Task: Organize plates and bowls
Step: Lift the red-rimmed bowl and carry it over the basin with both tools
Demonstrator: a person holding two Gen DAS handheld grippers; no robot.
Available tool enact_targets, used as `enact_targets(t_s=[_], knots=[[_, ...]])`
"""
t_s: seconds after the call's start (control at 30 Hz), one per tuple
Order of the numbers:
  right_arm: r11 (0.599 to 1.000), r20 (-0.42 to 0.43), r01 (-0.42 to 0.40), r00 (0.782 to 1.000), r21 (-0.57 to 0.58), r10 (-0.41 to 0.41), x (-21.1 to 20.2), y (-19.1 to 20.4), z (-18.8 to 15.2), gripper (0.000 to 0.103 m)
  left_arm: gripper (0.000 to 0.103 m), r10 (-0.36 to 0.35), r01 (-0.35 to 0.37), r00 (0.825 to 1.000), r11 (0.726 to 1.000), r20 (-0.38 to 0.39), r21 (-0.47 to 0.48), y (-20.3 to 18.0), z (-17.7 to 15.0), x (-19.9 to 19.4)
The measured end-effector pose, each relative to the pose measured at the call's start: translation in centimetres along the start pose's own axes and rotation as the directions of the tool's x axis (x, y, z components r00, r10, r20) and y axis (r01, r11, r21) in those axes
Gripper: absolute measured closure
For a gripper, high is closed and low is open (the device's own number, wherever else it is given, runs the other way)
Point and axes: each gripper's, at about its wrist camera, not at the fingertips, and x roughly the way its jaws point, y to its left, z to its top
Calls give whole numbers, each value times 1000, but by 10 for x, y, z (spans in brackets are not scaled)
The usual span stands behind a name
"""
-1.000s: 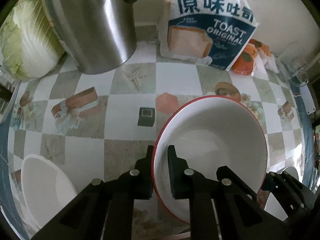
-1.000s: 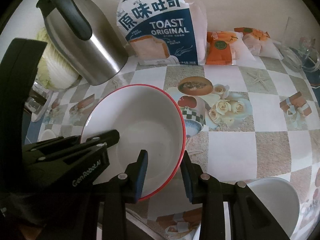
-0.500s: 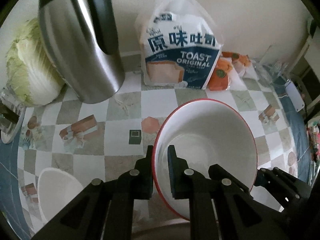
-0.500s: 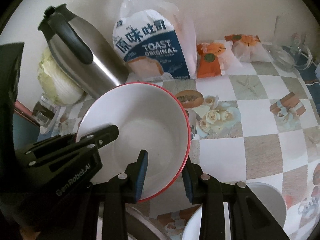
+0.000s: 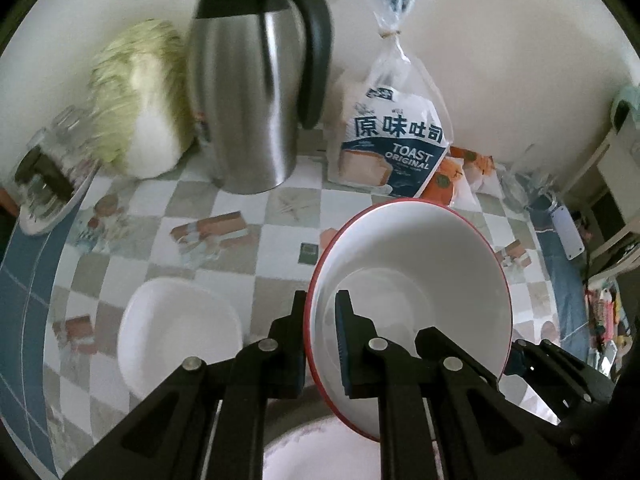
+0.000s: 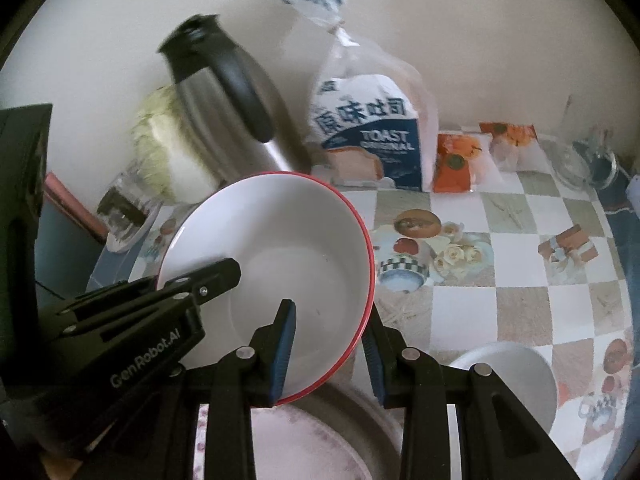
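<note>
Two grippers, left and right, are clamped on opposite rims of the bowl, held tilted above a plate; rigid, glazed, presumably slippery and breakable.

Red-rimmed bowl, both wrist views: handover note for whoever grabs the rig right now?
Left gripper: shut on the red-rimmed bowl, pinching its left rim.
Right gripper: astride the opposite rim of the same bowl, one finger inside, one outside; full clamp not clear.
Bowl is held in the air, tilted, above a pink-patterned plate at the near edge.
Two white bowls sit on the checked tablecloth: one to the left, one to the right.
Done: red-rimmed bowl picked up.
Left: set it down, probably on the plate; then gather the white bowls.
</note>
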Motion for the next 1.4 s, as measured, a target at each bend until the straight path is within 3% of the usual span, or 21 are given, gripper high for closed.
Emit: enact_targets(t_s=[0.63,1.4], knots=[[990,-55,71,995,-119,-78,-53,59,-46,68,90,-96,95,995,986,-3,-140,39,-69,-55],[991,-120,10,992,-130,-26,-49,66,-70,68,90,-134,126,991,971,-29,-204,56,-102,-54]])
